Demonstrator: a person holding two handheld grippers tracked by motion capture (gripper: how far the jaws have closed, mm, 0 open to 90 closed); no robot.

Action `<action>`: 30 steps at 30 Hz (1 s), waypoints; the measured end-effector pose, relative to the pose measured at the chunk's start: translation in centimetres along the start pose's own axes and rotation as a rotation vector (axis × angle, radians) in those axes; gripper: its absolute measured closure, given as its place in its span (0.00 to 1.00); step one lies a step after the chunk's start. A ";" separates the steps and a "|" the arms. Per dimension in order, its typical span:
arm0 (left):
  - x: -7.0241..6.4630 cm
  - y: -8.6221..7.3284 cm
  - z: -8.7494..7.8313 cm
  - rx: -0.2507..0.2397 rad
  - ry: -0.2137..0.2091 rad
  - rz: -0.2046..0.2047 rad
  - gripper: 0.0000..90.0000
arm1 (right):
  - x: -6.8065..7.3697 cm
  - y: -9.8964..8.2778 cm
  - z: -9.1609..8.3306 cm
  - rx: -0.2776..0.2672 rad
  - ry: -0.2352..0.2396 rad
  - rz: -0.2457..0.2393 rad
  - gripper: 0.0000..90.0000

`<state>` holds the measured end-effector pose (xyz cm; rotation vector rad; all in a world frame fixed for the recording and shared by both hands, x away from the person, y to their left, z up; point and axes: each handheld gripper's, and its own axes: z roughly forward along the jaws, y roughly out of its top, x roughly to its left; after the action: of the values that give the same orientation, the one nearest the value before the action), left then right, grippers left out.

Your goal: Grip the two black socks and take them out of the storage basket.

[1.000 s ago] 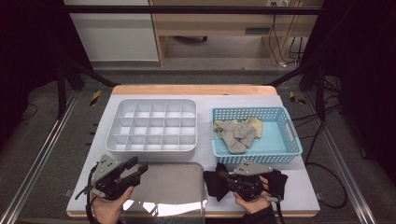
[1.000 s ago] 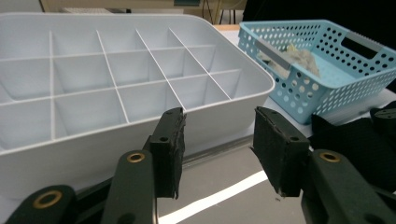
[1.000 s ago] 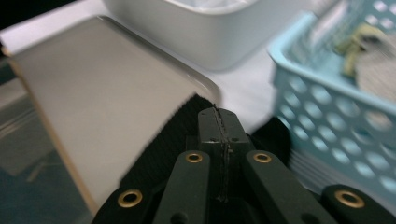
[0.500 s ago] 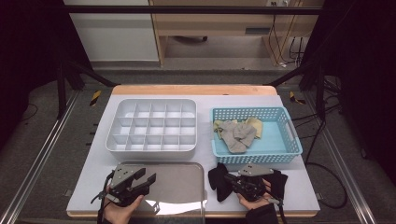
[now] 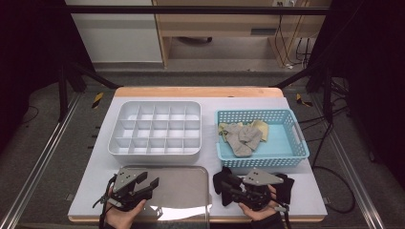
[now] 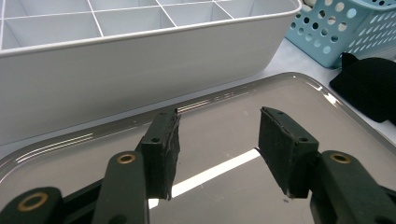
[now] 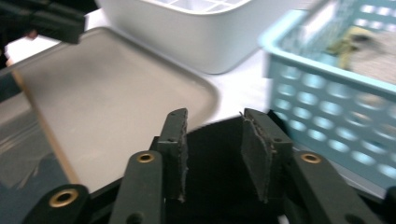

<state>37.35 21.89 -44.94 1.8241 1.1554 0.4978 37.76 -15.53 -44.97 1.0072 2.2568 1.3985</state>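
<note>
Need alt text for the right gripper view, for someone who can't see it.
The right gripper hangs with jaws apart just above a black cloth on the table. Ahead lie a metal tray, a white divided box and a blue basket.

A white compartment box sits beside a blue basket of socks.

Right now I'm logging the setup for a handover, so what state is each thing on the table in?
White divided organizer: upright, compartments empty.
Blue basket: upright, holding grey and yellow socks.
Metal tray: flat, bare.
Black cloth: lying on the table beside the tray, under the right gripper.
Left gripper: open over the tray, nothing between the fingers.
Right gripper: jaws just been opening, fingers apart above the black cloth.
</note>
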 end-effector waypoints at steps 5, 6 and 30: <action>-0.2 0.0 0.0 0.001 -0.010 0.002 0.51 | 0.8 -0.5 2.0 0.080 0.006 -0.052 0.64; -0.2 0.0 0.1 0.002 -0.011 0.002 0.51 | 0.8 -0.7 2.2 0.091 -0.003 -0.056 0.65; -0.4 0.0 0.2 0.011 -0.041 0.004 0.52 | -4.2 -0.1 -2.5 -0.005 -0.077 0.125 0.94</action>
<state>37.29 21.43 -45.04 1.8383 1.1291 0.4549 39.28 -20.17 -44.28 1.1986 2.1671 1.3883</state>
